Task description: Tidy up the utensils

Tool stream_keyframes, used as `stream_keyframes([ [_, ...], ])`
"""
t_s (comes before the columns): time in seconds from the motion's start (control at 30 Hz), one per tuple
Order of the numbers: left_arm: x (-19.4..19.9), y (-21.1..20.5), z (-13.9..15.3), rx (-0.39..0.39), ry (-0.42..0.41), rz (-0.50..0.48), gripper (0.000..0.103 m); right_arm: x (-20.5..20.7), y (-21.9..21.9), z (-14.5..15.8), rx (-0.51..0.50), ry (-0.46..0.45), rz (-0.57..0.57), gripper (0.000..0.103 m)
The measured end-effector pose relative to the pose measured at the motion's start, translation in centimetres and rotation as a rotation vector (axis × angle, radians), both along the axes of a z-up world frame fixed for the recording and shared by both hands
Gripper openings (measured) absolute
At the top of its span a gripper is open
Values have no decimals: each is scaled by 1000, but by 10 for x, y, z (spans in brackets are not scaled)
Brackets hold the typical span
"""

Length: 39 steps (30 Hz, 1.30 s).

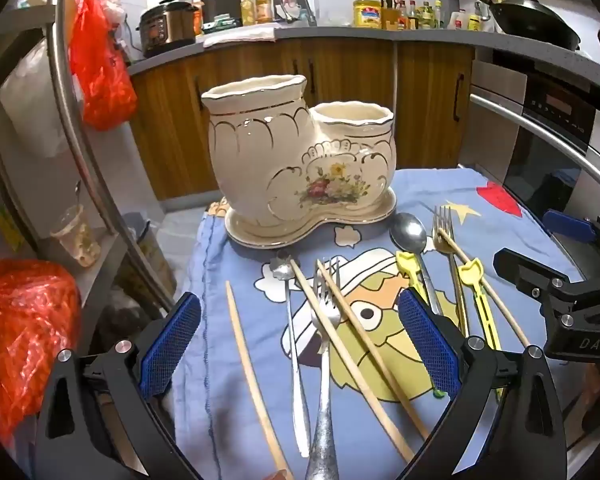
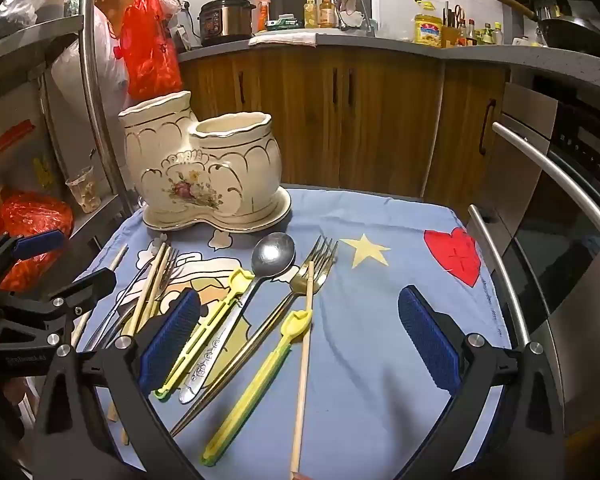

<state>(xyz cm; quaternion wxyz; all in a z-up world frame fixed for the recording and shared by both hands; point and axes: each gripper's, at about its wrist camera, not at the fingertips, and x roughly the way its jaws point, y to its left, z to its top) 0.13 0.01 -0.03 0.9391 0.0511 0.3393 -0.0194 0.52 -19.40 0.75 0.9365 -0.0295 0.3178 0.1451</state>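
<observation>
Silver fork [image 1: 325,312] between open fingers [image 1: 172,344]

Both wrist views look down, close over the tablecloth [image 1: 236,360], sharing the ceramic holder [image 2: 204,172]

A two-compartment utensil holder [image 1: 300,160] stands on its saucer [image 1: 260,236] at the far edge of the cloth-covered table [image 2: 380,360], its taller compartment to the left, both compartments empty. In front of it the utensils lie on the cloth: at the left a lone chopstick [image 1: 252,376], a small spoon [image 1: 294,344] and a fork [image 1: 324,344] crossed by two chopsticks [image 1: 360,356]; at the right a large spoon [image 2: 256,284], a second fork [image 2: 300,284], two training chopsticks [image 2: 256,380] and another chopstick [image 2: 304,360]. Cabinets [image 2: 360,120] stand behind the table.
</observation>
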Motion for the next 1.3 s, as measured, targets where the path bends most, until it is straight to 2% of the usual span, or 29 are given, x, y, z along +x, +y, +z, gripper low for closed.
stream_keyframes([
  [1.3,0,4,-6,-24,11,8,98,1,2,-3,-8,25,4,98],
])
